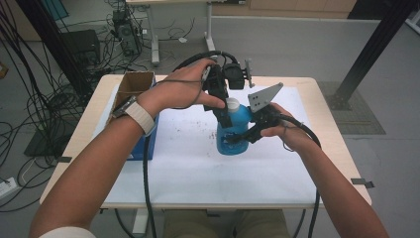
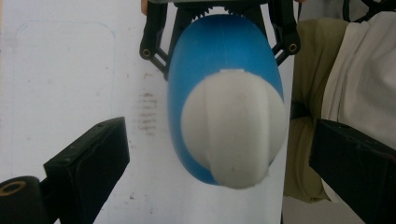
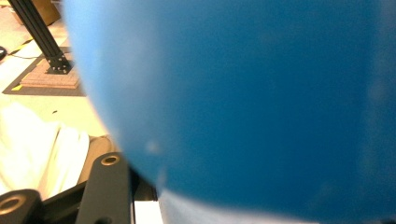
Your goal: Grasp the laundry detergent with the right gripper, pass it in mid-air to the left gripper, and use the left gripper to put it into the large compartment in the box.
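Blue bottle steadied for work on its white cap

The blue bottle (image 1: 233,131) stood upright mid-table on the white mat (image 1: 188,163), clamped at its body by the right gripper (image 1: 245,135). The left gripper (image 1: 224,111) was poised over the white cap (image 2: 233,130), jaws spread wide either side, untouching. The jaws should be centred before closing, the body clamp kept firm.

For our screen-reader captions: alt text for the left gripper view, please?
A blue bottle with a white cap, seen from above, stands between two spread black jaws. The other tool clamps its body on white paper.
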### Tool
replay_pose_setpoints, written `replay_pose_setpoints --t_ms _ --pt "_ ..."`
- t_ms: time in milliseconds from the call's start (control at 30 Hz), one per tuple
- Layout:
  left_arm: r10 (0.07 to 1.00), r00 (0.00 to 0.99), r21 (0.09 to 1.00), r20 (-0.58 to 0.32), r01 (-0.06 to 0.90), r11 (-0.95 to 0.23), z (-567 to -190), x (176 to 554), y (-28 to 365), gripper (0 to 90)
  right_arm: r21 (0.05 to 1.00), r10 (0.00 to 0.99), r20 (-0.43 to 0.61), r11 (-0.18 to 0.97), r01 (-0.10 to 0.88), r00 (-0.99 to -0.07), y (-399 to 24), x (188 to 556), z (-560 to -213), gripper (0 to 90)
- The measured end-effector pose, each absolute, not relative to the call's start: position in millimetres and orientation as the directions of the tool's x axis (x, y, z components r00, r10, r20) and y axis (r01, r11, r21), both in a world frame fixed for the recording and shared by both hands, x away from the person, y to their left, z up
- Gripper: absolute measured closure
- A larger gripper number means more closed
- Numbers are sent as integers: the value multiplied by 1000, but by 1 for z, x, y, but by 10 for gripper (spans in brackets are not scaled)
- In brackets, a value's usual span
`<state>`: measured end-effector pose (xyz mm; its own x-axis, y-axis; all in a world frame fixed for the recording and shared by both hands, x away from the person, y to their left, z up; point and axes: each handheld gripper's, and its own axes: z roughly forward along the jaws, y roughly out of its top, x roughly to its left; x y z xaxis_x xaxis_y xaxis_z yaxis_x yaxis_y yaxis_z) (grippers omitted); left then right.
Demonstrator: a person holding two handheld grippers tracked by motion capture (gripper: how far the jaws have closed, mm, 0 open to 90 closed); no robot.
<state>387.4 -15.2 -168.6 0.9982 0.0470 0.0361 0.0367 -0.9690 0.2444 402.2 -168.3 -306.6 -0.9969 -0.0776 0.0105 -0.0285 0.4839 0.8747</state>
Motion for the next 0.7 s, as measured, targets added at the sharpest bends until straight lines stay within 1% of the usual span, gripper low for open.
replay_pose_setpoints --t_ms 700 --pt "48 998 234 41 37 -972 -171 389 -19 61 870 -80 20 492 -22 -997 -164 403 -306 434"
